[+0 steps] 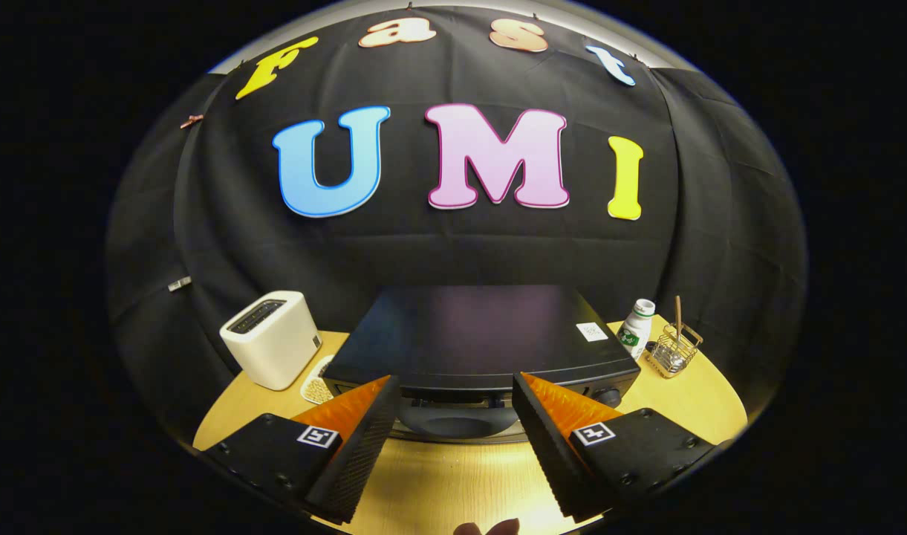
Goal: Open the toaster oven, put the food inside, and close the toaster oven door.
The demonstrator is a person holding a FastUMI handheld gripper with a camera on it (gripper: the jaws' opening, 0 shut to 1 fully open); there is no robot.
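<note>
The black toaster oven (pixel 468 327) stands on the round wooden table (pixel 438 483), seen from above and in front. A dark rounded handle (pixel 457 422) shows under its front edge; I cannot tell how the door stands. My gripper (pixel 454 380) is open, its fingers wide apart and holding nothing, with their tips at the oven's front edge on either side of the handle. A small plate of pale yellow food (pixel 318 388) lies on the table between the oven's left side and a white toaster, just beyond the left finger.
The white toaster (pixel 271 338) stands left of the oven. To the oven's right are a small white bottle with a green label (pixel 636 327) and a wire basket (pixel 672 354) with a stick in it. A bit of a hand (pixel 486 527) shows below the fingers.
</note>
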